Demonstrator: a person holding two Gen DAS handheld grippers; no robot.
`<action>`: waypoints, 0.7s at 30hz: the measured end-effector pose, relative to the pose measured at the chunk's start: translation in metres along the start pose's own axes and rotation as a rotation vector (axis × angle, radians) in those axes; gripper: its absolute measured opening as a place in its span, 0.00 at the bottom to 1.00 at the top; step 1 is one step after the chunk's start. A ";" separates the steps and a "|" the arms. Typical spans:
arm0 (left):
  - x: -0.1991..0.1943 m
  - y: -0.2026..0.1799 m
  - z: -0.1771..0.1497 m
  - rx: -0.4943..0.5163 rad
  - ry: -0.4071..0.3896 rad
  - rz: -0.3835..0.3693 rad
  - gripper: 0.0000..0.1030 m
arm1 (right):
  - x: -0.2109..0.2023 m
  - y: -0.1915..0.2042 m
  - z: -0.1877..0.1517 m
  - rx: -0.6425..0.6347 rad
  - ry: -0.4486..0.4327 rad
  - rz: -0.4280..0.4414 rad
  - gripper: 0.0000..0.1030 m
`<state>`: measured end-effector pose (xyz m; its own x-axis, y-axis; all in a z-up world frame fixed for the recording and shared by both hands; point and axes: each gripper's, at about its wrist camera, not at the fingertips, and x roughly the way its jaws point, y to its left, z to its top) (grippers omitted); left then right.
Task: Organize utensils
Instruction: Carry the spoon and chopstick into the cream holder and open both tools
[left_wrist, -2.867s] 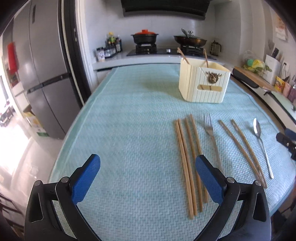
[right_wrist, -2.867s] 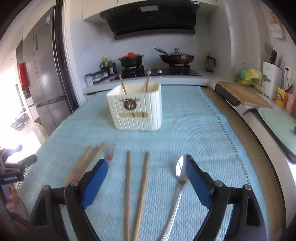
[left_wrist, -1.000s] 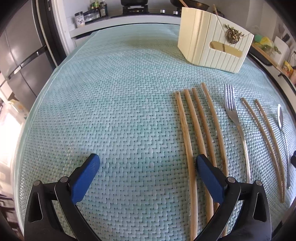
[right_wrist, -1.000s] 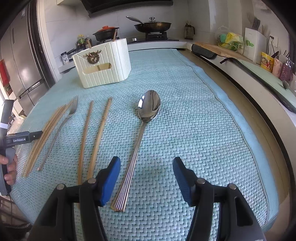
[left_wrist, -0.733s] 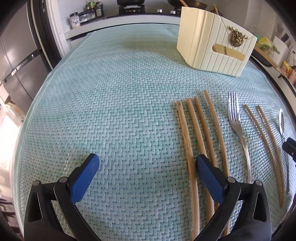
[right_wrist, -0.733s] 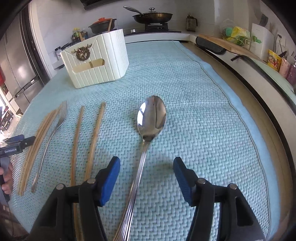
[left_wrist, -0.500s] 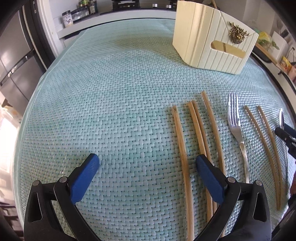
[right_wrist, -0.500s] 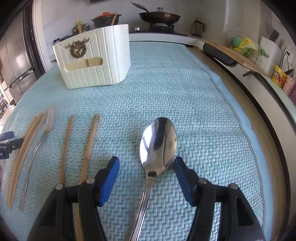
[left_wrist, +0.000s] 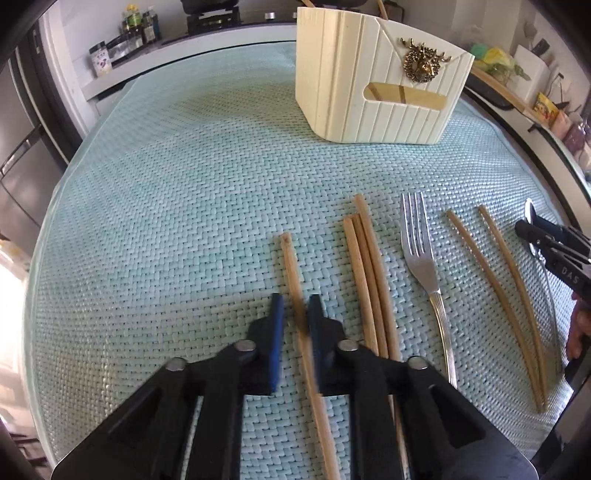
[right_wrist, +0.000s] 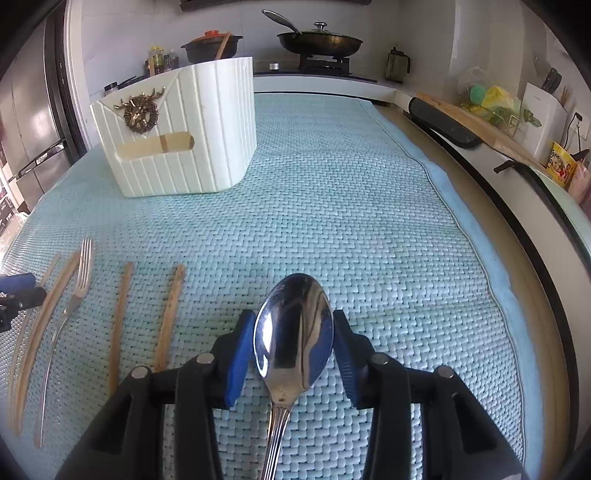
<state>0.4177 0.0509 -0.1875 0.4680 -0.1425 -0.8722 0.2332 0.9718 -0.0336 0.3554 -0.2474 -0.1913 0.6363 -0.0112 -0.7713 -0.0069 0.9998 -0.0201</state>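
A cream utensil holder (left_wrist: 380, 74) with a gold deer badge stands at the far side of the teal mat; it also shows in the right wrist view (right_wrist: 177, 129). My left gripper (left_wrist: 295, 314) is shut on one wooden chopstick (left_wrist: 291, 266). Three more chopsticks (left_wrist: 365, 273), a fork (left_wrist: 421, 258) and another chopstick pair (left_wrist: 491, 266) lie to its right. My right gripper (right_wrist: 293, 339) is shut on the bowl of a steel spoon (right_wrist: 293, 328). The fork (right_wrist: 79, 280) and chopsticks (right_wrist: 170, 314) lie to its left.
The teal woven mat (right_wrist: 351, 192) covers the counter, its right edge (right_wrist: 480, 251) close to my right gripper. A stove with pots (right_wrist: 317, 40) is behind, a cutting board (right_wrist: 476, 122) at the right, a fridge (left_wrist: 18, 147) at the left.
Both grippers have closed: the left on the leftmost chopstick, pulled apart from the others, the right on the spoon's bowl. Both moved forward and lower toward the mat.
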 end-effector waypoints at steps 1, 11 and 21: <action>0.000 0.003 0.000 -0.010 -0.007 -0.010 0.06 | 0.000 -0.001 0.000 0.001 0.000 0.005 0.41; -0.053 0.009 -0.009 -0.110 -0.168 -0.081 0.04 | -0.042 -0.009 0.006 0.023 -0.126 0.105 0.40; -0.132 0.000 -0.020 -0.142 -0.362 -0.149 0.04 | -0.117 -0.003 0.012 0.003 -0.285 0.203 0.40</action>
<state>0.3386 0.0736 -0.0820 0.7136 -0.3159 -0.6253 0.2133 0.9482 -0.2355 0.2901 -0.2485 -0.0938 0.8121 0.1934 -0.5506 -0.1536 0.9811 0.1180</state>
